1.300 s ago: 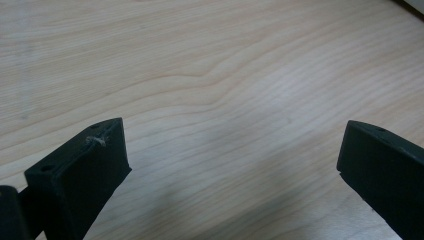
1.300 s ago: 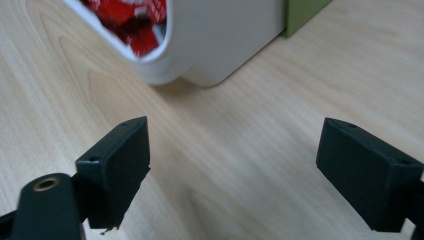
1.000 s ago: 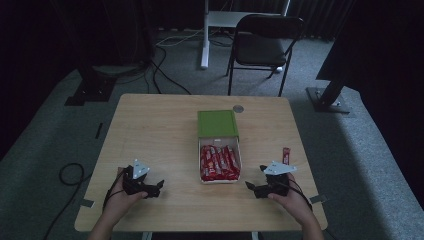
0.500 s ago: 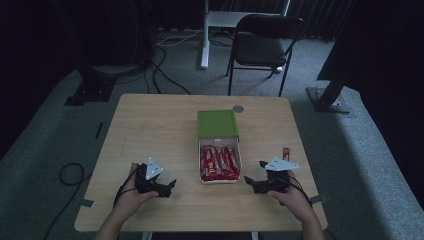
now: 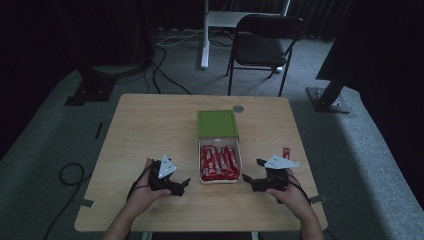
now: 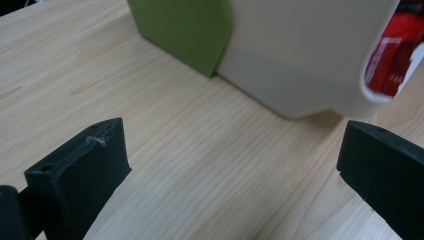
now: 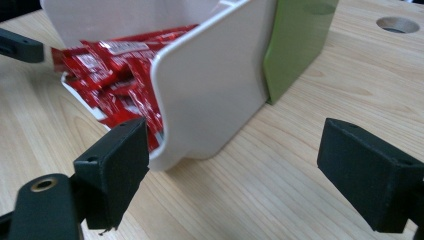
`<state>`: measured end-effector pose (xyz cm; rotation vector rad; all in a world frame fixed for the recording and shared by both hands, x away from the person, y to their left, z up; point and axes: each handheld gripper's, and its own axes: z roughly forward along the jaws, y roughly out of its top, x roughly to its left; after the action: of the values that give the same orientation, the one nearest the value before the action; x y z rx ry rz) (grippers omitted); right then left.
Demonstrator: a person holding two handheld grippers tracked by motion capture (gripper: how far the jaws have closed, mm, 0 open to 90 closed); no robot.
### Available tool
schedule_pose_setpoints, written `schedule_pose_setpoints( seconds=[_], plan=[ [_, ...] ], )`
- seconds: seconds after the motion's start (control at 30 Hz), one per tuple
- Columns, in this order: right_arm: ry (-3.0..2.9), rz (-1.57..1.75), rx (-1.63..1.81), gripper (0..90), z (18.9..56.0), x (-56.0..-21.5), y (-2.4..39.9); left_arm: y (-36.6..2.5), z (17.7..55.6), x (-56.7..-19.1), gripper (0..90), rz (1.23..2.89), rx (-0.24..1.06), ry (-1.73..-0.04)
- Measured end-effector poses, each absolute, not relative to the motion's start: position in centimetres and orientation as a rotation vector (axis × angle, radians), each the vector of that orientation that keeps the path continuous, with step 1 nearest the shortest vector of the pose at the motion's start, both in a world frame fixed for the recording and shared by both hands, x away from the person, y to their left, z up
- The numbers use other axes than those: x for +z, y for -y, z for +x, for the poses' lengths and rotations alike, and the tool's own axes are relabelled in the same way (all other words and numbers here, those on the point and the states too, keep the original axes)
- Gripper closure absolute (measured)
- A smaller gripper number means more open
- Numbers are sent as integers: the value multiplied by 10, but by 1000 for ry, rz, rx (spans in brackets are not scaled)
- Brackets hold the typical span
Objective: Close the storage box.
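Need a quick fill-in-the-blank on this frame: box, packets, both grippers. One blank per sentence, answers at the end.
1. The white tray holds packets coloured ____.
2. The lid at the tray's far end is coloured ____.
3. The jaws of both the left gripper and the right gripper stand ____.
4. One loose packet lies on the table beside the ____ gripper.

Missing words: red; green; open; right

left gripper (image 5: 184,184) low, jaws wide apart, right gripper (image 5: 251,174) low, jaws wide apart, both pointing inward
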<state>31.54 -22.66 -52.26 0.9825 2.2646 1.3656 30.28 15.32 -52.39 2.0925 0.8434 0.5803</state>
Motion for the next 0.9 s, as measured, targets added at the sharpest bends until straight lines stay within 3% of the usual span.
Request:
schedule_pose_setpoints(
  seconds=[0.9],
  plan=[
    [-2256, 986, 1369, 135, 326, -526, 219, -124, 320, -522, 6, 2052, 534, -786]
  ],
)
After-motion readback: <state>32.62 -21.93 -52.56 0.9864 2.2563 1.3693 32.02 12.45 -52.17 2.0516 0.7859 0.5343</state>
